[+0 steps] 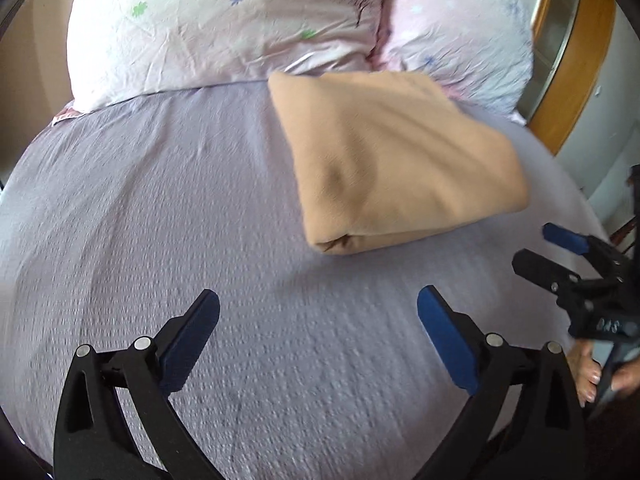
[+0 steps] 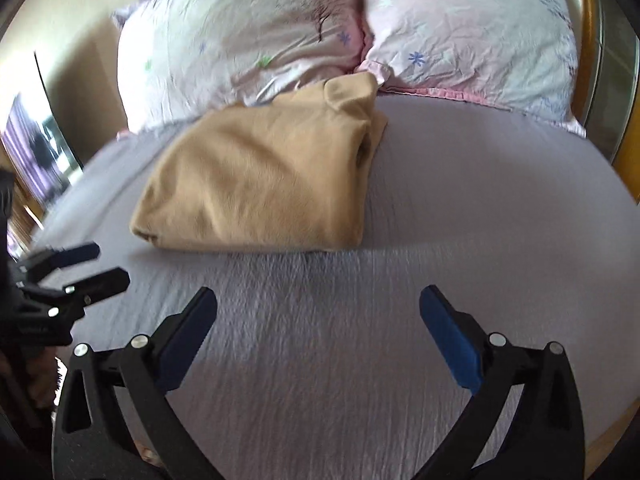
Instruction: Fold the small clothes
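**Folded cloth on the bed, both tongs wide and empty**

The tan cloth (image 1: pixel 400 160) lies folded on the purple bed (image 1: pixel 160 200), close to two pink pillows (image 1: pixel 224 28). The far end touches the pillows.

The left tongs (image 1: pixel 318 308) are spread wide over the bare sheet and hold nothing. The right tongs (image 2: pixel 318 300) are spread wide too, also with nothing in them. Both sit near the cloth but do not touch it.

The left view shows the rolled near end of the cloth, and a hand (image 1: pixel 600 372) on the right tool. The right view shows a dark opening in the cloth's far right side, and a window at far left (image 2: pixel 36 152).
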Tool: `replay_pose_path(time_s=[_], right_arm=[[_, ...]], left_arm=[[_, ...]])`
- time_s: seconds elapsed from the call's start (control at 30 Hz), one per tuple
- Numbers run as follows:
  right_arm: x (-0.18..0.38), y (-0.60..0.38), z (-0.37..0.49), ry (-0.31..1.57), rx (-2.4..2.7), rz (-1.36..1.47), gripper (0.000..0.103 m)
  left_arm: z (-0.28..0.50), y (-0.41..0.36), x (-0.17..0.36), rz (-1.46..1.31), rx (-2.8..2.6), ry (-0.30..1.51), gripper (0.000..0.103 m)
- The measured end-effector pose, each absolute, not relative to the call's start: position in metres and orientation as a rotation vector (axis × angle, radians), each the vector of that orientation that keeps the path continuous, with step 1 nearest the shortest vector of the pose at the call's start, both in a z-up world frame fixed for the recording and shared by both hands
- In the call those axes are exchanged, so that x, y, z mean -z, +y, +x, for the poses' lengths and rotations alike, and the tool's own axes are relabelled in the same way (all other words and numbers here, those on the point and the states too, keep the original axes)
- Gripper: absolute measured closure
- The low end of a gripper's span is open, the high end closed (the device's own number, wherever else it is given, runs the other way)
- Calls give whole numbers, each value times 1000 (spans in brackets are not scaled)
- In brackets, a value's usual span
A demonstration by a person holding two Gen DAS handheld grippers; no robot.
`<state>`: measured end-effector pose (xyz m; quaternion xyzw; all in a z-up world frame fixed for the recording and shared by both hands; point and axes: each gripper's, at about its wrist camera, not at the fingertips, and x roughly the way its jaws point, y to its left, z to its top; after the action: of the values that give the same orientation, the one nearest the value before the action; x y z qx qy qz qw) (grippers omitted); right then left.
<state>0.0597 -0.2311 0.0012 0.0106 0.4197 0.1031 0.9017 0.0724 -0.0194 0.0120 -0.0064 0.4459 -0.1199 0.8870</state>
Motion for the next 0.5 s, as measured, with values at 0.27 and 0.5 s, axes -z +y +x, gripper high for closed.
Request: replay_pose_path(time_s=[0.27, 0.5], right_arm=[[15, -227, 68, 919, -156, -49, 2], [16, -217, 59, 924, -161, -67, 2]], left_arm=[[78, -21, 2, 54, 164, 968, 1], [77, -27, 3, 96, 149, 965, 1]])
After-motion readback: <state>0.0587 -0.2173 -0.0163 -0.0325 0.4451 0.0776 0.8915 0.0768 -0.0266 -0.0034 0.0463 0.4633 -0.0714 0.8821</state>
